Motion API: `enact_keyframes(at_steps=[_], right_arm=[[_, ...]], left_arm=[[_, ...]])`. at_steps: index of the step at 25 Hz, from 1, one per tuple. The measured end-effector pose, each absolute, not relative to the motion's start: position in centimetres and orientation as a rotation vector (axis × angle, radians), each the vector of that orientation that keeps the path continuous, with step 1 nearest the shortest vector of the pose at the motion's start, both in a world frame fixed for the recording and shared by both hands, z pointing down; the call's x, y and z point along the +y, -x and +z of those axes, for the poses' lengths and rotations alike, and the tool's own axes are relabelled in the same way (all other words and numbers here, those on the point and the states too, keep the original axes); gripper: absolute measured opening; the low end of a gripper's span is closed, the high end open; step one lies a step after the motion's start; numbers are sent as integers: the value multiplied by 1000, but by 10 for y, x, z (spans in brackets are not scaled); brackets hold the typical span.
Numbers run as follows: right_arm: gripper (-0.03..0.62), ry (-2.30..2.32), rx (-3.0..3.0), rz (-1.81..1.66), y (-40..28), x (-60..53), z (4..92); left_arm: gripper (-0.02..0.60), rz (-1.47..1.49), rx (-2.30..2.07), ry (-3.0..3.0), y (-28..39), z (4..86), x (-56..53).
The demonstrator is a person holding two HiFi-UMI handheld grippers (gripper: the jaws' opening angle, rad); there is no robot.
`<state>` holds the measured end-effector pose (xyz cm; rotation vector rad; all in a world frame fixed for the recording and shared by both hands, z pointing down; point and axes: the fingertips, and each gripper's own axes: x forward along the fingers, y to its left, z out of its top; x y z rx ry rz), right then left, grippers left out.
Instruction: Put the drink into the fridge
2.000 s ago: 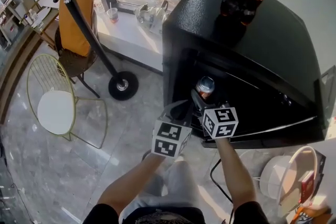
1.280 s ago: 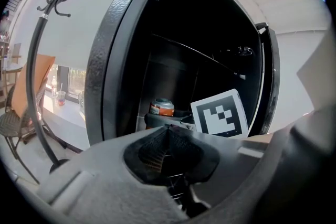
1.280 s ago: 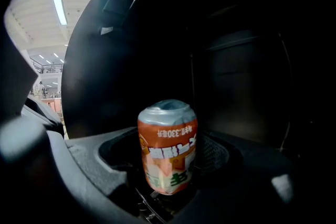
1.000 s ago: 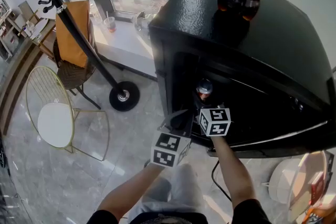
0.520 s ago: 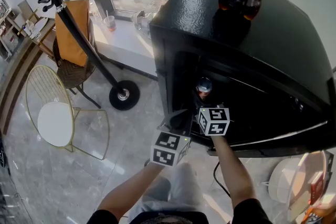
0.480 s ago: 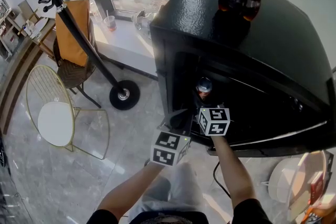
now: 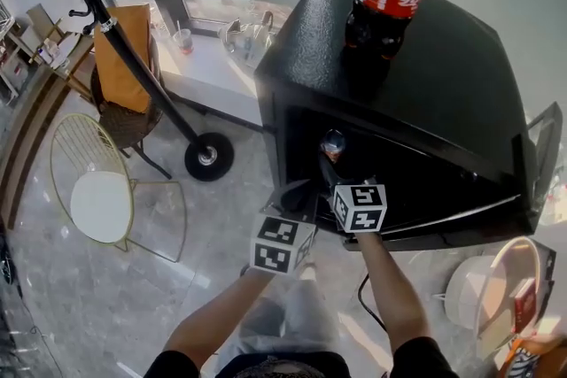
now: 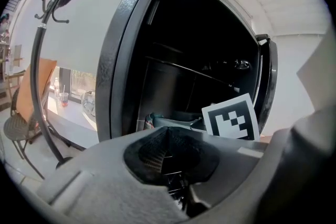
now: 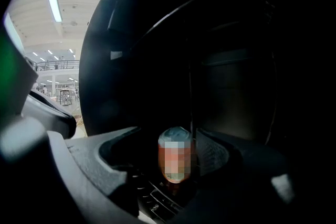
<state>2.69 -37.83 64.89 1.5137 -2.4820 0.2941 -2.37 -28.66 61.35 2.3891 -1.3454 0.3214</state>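
The drink is a small can [image 7: 333, 145] [image 9: 177, 159], reddish with a silvery top, and my right gripper [image 7: 334, 158] [image 9: 178, 164] is shut on it. The can is at the mouth of the black fridge [image 7: 416, 93], just inside the dark open compartment. The fridge door [image 7: 540, 146] stands open at the right. My left gripper [image 7: 296, 192] [image 8: 167, 136] hangs lower left of the can, in front of the fridge's left frame. Its jaws are shut with nothing between them. The right gripper's marker cube [image 8: 231, 118] shows in the left gripper view.
A large cola bottle [image 7: 383, 0] stands upright on top of the fridge. A black coat stand [image 7: 133, 40] with a round base, a gold wire chair [image 7: 93, 190] and an orange-backed chair [image 7: 124, 44] stand at the left. A white bin [image 7: 469, 292] sits at the lower right.
The head camera has shifted, so the fridge and bottle sit differently in the view. The right gripper keeps the can at the fridge's opening; the left gripper has hardly moved.
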Motion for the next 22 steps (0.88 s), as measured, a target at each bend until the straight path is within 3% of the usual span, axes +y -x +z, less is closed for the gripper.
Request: enact_keyframes(at_steps=[3,7,22], right_arm=[[296,-1485,-2464,273,-25,-365,627],[208,-1453,-2464,289,-22,-344,593],[81,-1385,-2495,234,-4,-249,444]], left_arm=[[5,318,-1352,-2374,27,594,-280],[5,326,-1370,-2355,33,564,-271],[5,293,-1435,-2389,51,436,-225]])
